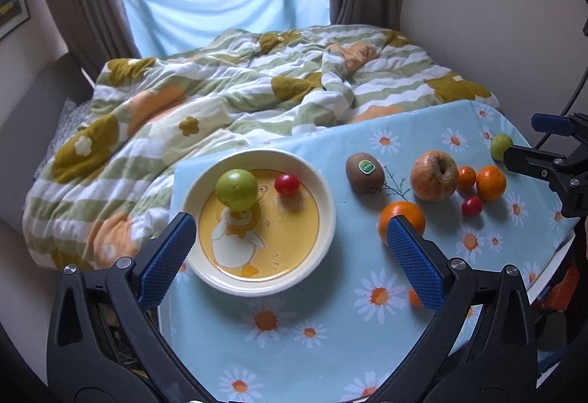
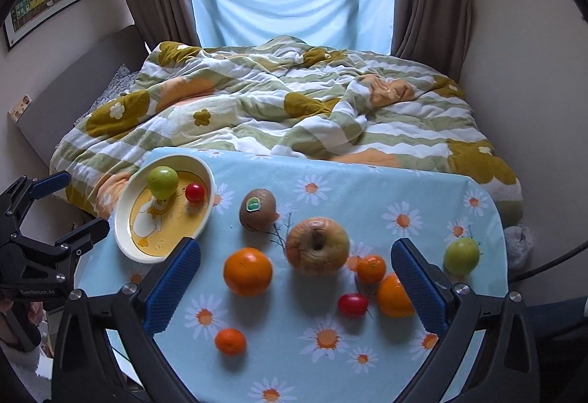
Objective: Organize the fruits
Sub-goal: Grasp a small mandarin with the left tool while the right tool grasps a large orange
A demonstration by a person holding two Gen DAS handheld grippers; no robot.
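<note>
A yellow duck plate sits at the table's left and holds a green fruit and a red cherry tomato. To its right lie a kiwi, an apple, several oranges, another tomato and a second green fruit. My left gripper is open and empty above the plate's near rim. My right gripper is open and empty over the loose fruit.
The table has a light blue daisy cloth. Behind it is a bed with a rumpled green and white flowered quilt. Curtains and a window stand beyond. A small tangerine lies near the front edge.
</note>
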